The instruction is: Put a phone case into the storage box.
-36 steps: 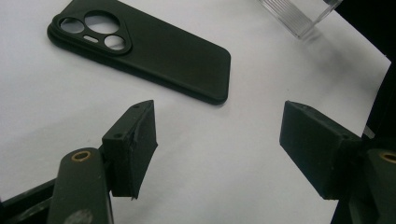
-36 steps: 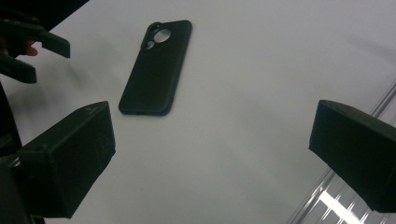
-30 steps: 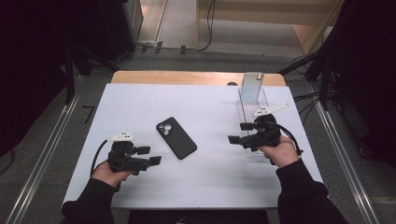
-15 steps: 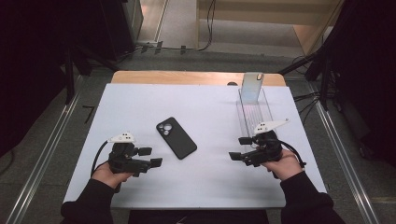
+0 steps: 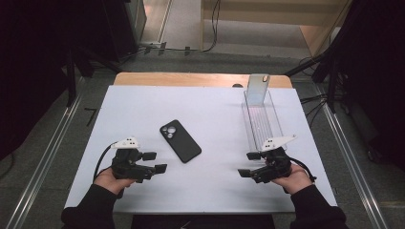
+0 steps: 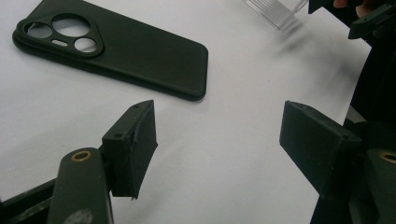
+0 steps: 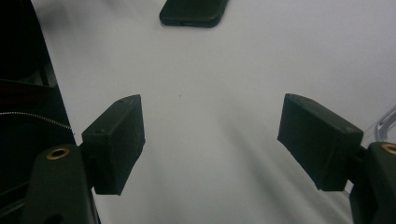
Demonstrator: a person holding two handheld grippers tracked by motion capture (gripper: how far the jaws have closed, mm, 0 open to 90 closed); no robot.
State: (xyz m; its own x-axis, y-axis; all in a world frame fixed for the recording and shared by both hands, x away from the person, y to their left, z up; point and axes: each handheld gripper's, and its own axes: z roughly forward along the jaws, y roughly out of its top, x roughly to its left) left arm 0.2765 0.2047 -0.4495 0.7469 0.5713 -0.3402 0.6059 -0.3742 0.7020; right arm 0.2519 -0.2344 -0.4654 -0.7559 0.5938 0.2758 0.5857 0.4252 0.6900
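Note:
A black phone (image 5: 180,141) lies camera side up on the white table (image 5: 215,109), a little left of centre. My left gripper (image 5: 155,162) rests near the front left, open and empty, pointing toward the phone (image 6: 121,51); its jaws (image 6: 217,140) frame bare table. My right gripper (image 5: 247,164) sits low at the front right, just in front of the near end of a clear plastic rack (image 5: 261,121). Its jaws (image 7: 210,135) have just been closing a little, stand open, and hold nothing. The phone's end (image 7: 194,11) lies beyond them.
A pale, flat slab (image 5: 258,88) stands upright in the rack's far end. A wooden strip (image 5: 191,79) runs along the table's back edge. Metal rails (image 5: 43,157) flank the table on the floor, and cables (image 5: 315,100) lie at the right.
My right hand has come down and back toward the table's front edge, away from the rack's middle. The left hand, the phone and the rack have not moved.

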